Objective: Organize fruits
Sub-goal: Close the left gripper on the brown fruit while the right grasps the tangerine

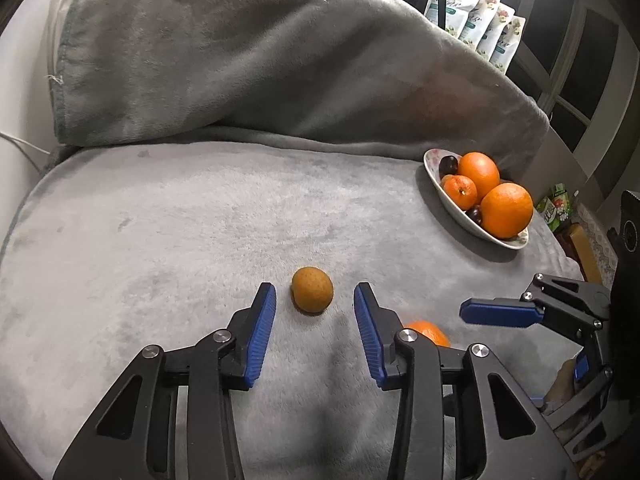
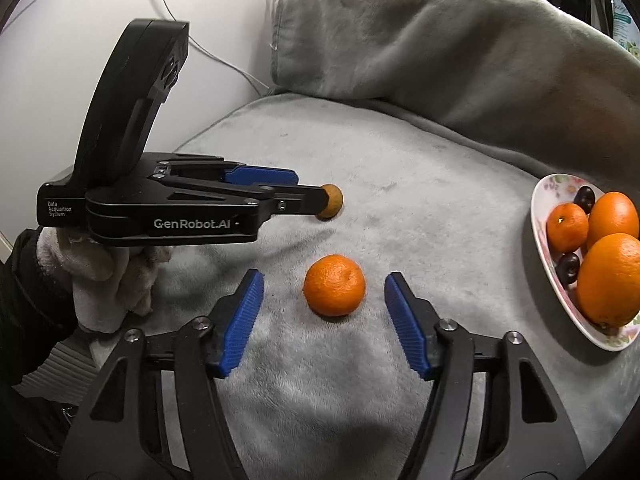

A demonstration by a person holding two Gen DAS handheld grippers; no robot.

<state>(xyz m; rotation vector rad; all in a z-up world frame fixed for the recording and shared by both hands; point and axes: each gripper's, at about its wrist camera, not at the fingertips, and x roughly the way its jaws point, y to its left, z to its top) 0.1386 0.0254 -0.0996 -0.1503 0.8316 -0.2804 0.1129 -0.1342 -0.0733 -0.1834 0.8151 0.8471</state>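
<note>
A small brownish round fruit (image 1: 312, 290) lies on the grey blanket (image 1: 180, 220), just between the tips of my left gripper (image 1: 314, 294). The jaws stand open, with a gap on each side of the fruit. A mandarin (image 2: 335, 285) lies between the tips of my right gripper (image 2: 324, 280), which is open too and clear of the peel. From the right wrist view, my left gripper (image 2: 311, 189) reaches to the brown fruit (image 2: 332, 206). The mandarin (image 1: 430, 332) is partly hidden behind my left finger.
A white flowered bowl (image 2: 548, 192) at the right holds two oranges, a mandarin and dark plums. A folded grey blanket (image 1: 240, 60) rises at the back. A gloved hand (image 2: 108, 280) holds the left gripper. Snack bags (image 1: 476, 20) stand far right.
</note>
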